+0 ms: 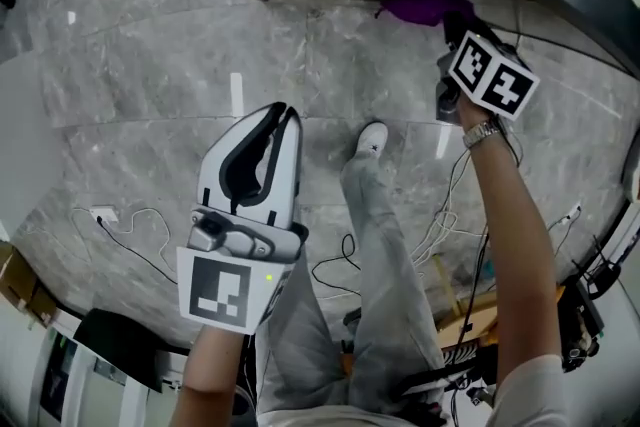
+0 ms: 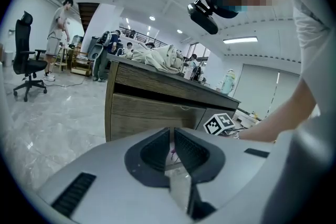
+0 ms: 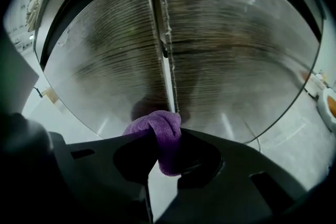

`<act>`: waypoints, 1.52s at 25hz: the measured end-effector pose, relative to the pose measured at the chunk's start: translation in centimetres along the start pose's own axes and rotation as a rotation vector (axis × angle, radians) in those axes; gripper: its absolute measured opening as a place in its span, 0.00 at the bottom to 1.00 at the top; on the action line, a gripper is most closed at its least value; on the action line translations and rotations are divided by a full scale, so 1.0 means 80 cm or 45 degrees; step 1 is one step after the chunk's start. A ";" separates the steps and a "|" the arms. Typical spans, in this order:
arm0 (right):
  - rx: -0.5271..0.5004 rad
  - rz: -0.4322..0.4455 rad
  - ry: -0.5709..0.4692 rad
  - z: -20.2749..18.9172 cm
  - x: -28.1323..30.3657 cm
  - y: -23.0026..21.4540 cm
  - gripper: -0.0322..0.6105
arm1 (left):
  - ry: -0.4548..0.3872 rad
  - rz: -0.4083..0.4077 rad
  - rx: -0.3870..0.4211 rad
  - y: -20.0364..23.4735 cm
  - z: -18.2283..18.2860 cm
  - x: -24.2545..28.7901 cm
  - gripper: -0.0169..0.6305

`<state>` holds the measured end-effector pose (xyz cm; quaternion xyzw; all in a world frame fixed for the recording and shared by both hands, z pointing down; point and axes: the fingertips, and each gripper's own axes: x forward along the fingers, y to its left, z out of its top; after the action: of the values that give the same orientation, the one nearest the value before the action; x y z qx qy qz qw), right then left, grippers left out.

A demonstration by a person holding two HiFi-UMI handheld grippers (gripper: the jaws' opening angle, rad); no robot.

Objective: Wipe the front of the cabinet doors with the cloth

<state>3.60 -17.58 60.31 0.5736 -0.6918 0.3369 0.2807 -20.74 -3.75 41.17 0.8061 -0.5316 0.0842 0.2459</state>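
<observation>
1. The right tongs (image 3: 167, 140) are clamped on the purple cloth (image 3: 164, 124), and a fold of it bulges out in front of the jaws.
2. The cloth is just in front of the cabinet doors (image 3: 226, 44), low down at the gap (image 3: 164, 60) between the two wood-grain doors. I cannot tell if it touches them.
3. The left tongs (image 2: 172, 148) have their jaws together. They are held well apart from the cloth, above the grey marble floor (image 1: 150, 65).
</observation>
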 end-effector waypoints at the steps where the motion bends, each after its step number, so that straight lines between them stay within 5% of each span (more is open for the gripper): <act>1: 0.010 -0.017 -0.005 -0.001 -0.002 -0.006 0.18 | -0.012 0.007 0.003 0.004 0.001 0.000 0.08; 6: 0.113 -0.023 0.038 -0.036 -0.003 0.018 0.18 | -0.011 0.002 -0.008 0.029 0.003 -0.009 0.08; 17: -0.004 0.210 0.226 -0.110 0.064 0.260 0.18 | 0.047 -0.075 -0.011 0.115 -0.012 -0.074 0.08; 22: 0.092 0.204 0.268 -0.125 0.112 0.330 0.18 | 0.008 -0.012 -0.057 0.173 -0.012 -0.111 0.08; 26: 0.184 0.174 0.275 -0.120 0.139 0.355 0.18 | -0.048 0.059 -0.076 0.204 -0.026 -0.152 0.08; 30: 0.265 0.134 0.249 -0.116 0.162 0.367 0.18 | 0.007 0.186 -0.115 0.247 -0.037 -0.175 0.08; 38: 0.211 0.143 0.240 -0.099 0.169 0.316 0.18 | -0.057 0.378 -0.172 0.243 -0.051 -0.170 0.08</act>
<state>-23.75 -16.58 71.99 0.5210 -0.6631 0.4606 0.2770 -43.45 3.23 45.29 0.7021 -0.6546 0.0658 0.2725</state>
